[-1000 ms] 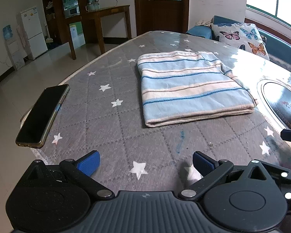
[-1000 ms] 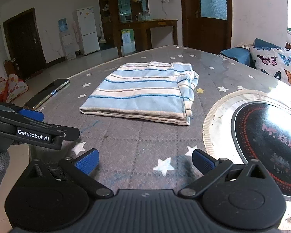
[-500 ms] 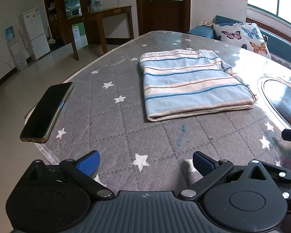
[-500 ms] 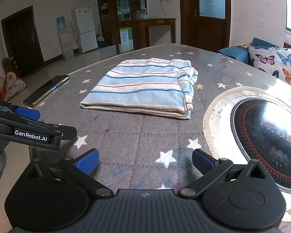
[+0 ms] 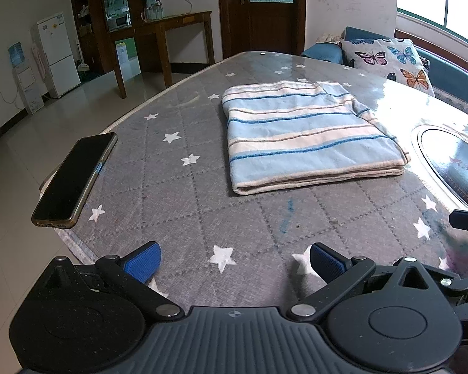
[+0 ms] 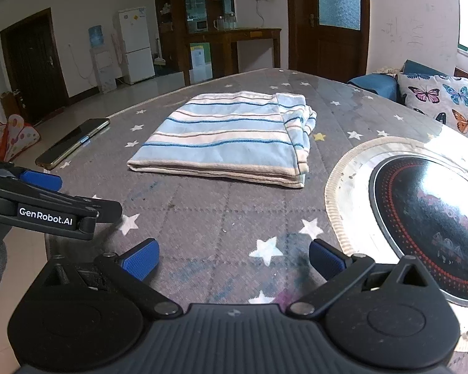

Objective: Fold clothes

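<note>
Left wrist view shows both tongs, left tongs [image 5: 234,260] and right tongs [image 6: 232,257], gaping empty near the worktop [image 5: 177,205] edge, well apart from the folded striped garment [image 5: 305,140] at twelve o'clock, its folding seemingly finished.

left wrist cam low at the table [image 5: 184,205] near edge, facing across it, phone [image 5: 75,177] close left, right wrist cam just beside, same heading, induction plate [image 6: 427,218] close right, both share folded striped garment [image 5: 305,134] mid-table
</note>
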Demonstrator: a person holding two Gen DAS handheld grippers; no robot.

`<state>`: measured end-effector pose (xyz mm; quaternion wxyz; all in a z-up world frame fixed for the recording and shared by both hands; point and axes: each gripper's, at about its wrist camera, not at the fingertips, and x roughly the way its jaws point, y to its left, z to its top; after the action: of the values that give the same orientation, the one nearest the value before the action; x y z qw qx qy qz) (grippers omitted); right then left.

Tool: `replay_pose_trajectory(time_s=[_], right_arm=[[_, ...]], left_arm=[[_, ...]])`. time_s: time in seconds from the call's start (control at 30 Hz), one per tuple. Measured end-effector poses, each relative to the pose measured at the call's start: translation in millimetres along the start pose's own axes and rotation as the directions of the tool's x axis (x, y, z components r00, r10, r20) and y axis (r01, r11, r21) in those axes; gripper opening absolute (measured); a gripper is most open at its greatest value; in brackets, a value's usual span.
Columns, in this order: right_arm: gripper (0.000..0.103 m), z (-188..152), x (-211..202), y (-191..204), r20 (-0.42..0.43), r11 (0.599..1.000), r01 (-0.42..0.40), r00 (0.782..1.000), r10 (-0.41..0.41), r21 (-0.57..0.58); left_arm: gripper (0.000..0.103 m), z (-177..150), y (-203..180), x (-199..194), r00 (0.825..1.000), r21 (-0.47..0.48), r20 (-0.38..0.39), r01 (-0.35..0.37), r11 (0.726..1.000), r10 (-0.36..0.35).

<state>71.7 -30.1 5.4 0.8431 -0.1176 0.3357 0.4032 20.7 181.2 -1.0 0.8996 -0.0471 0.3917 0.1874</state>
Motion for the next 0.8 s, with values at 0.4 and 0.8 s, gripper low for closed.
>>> replay_pose_trajectory(time_s=[0.4,0.8], right_arm=[[0.103,-1.9,0.3,0.8,-0.005,1.0,0.0,1.0,0.0,0.002],[0.103,-1.6,1.5,0.4,-0.005,1.0,0.001,1.0,-0.001,0.006]], left_arm=[[0.103,-0.6,-1.8,1.5,1.0,-0.001,-0.005,-0.001,1.0,0.001],[0.103,0.0,-4.0,3.8,1.0,0.003,-0.006,-0.004,1.0,0.004]])
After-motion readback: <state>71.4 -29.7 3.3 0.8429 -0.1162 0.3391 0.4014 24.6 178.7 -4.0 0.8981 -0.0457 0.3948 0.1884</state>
